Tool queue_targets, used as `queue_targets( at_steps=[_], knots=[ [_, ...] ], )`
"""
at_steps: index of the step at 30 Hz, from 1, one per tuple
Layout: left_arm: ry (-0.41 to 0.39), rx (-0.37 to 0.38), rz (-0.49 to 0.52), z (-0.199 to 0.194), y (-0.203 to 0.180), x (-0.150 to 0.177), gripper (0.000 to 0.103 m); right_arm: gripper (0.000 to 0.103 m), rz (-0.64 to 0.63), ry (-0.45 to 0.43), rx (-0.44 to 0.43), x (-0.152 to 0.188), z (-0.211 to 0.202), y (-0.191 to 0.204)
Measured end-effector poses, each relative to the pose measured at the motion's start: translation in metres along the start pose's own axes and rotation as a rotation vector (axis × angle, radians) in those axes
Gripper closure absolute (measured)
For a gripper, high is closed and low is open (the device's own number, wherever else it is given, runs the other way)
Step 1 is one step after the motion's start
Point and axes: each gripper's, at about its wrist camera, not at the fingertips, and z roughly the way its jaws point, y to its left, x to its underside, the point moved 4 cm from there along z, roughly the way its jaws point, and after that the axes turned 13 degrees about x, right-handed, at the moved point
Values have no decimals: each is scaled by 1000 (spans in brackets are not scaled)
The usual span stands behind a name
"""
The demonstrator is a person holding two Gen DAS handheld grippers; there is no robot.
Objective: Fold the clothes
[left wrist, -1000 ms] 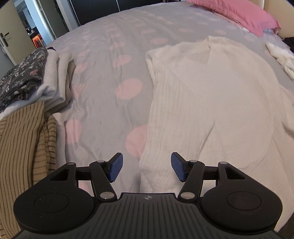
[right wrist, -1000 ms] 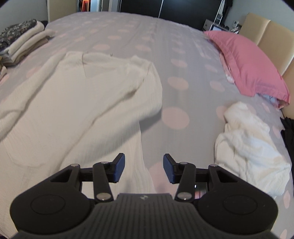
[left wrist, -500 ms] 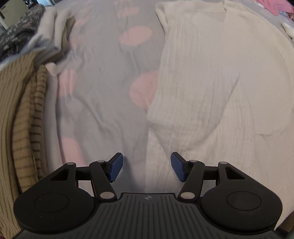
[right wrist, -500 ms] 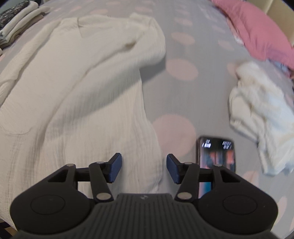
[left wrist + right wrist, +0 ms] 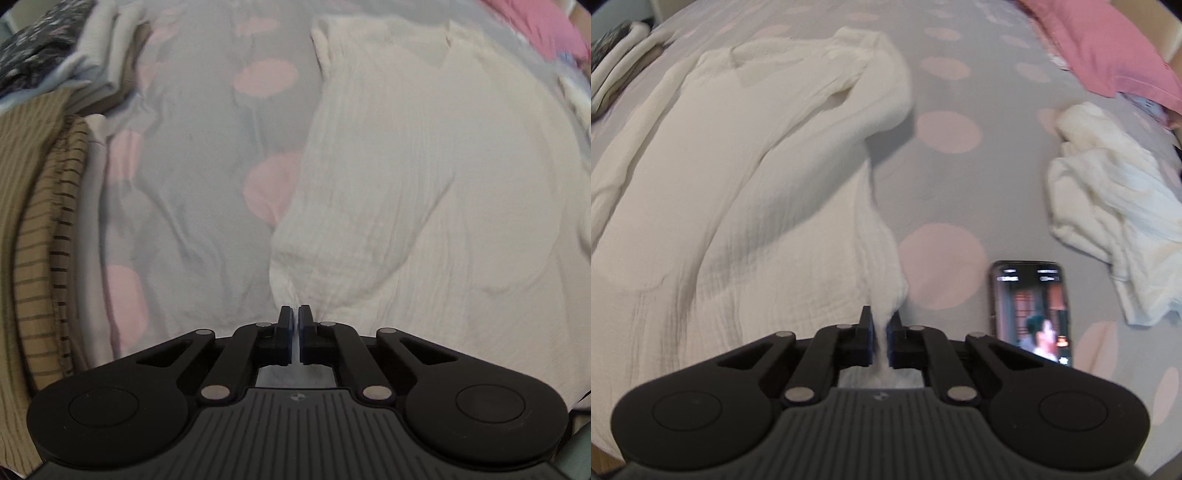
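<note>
A white crinkled top (image 5: 424, 177) lies spread flat on the grey bedspread with pink dots, neckline at the far end. My left gripper (image 5: 294, 314) is shut on the top's near left hem corner, and the fabric bunches toward its blue pads. In the right wrist view the same top (image 5: 746, 177) fills the left half. My right gripper (image 5: 881, 325) is shut on the near right hem corner, with a ridge of cloth running into the jaws.
Folded and striped clothes (image 5: 40, 206) are piled at the left. A lit phone (image 5: 1032, 310) lies on the bed just right of my right gripper. A crumpled white garment (image 5: 1108, 206) and a pink pillow (image 5: 1108, 44) lie at the right.
Both grippers have dropped to the near hem and gone from open to shut on the top's two corners. The cloth now puckers at each grip.
</note>
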Motion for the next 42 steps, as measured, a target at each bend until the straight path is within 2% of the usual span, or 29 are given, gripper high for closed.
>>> queue_targets(
  at_steps=[5,10,16,22,28,30,32,34,36,38,42],
  knots=[
    [-116,16,-76,-37,15,-14,102,96,121,-53,47,-17,-17,-36],
    [-216,-19,-118,-62,32,-33,102,96,172,-109,93,-43,-31,-66],
    [-247,-53,-156,-68,45,-45,102,96,194,-118,177,-77,-34,-116],
    [-228,-71,-169,-57,48,-46,102,96,234,-86,279,-101,-19,-171],
    [-209,-73,-160,-49,44,-51,101,96,237,-28,404,-106,25,-212],
    [-185,-66,-156,-44,43,-50,92,96,246,-24,417,-103,35,-214],
    [-160,-63,-146,-38,41,-49,86,95,256,-21,427,-100,44,-215],
    [-138,-66,-133,-34,39,-47,84,85,265,-19,438,-98,53,-216],
    [-115,-68,-120,-29,36,-46,73,79,271,-32,444,-95,54,-212],
    [-92,-70,-106,-24,34,-44,62,78,288,-49,440,-92,50,-210],
    [-34,-62,-87,-12,30,-36,59,64,336,-108,418,-83,32,-201]
  ],
)
